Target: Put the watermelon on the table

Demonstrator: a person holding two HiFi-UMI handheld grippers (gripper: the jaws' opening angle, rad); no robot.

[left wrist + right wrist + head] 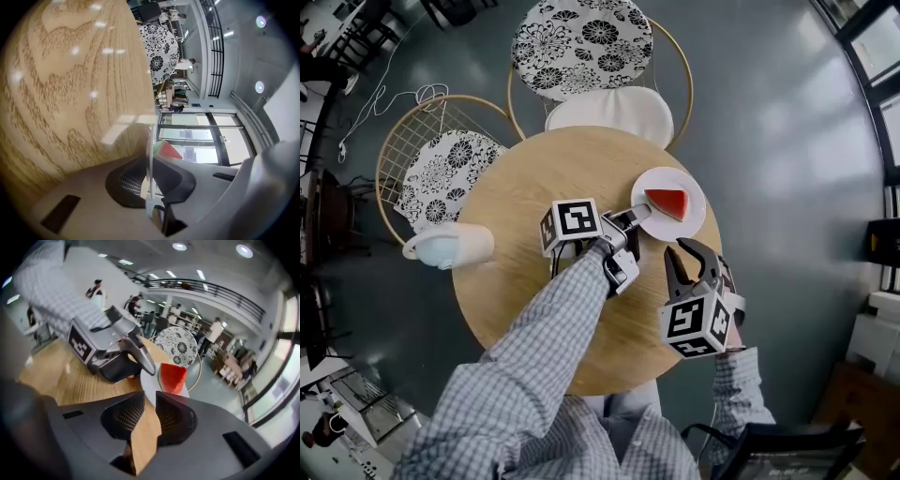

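Observation:
A red watermelon slice [667, 202] lies on a small white plate [691, 225] at the right side of the round wooden table [525, 187]. My left gripper [639, 217] is shut on the plate's near-left rim. In the left gripper view the plate [151, 140] shows edge-on between the jaws, with the watermelon [168, 150] just behind them. My right gripper [692, 258] hovers just in front of the plate, open and empty. In the right gripper view the right gripper [150, 401] shows bare table through its gap, and the watermelon [172, 377], plate [150, 383] and left gripper [140, 357] lie ahead.
Two wire chairs with floral cushions [581, 37] [445, 173] stand behind and left of the table. A white chair back [609, 112] touches the table's far edge, and a white padded object [445, 246] sits at its left edge. Several people [98, 294] stand far off.

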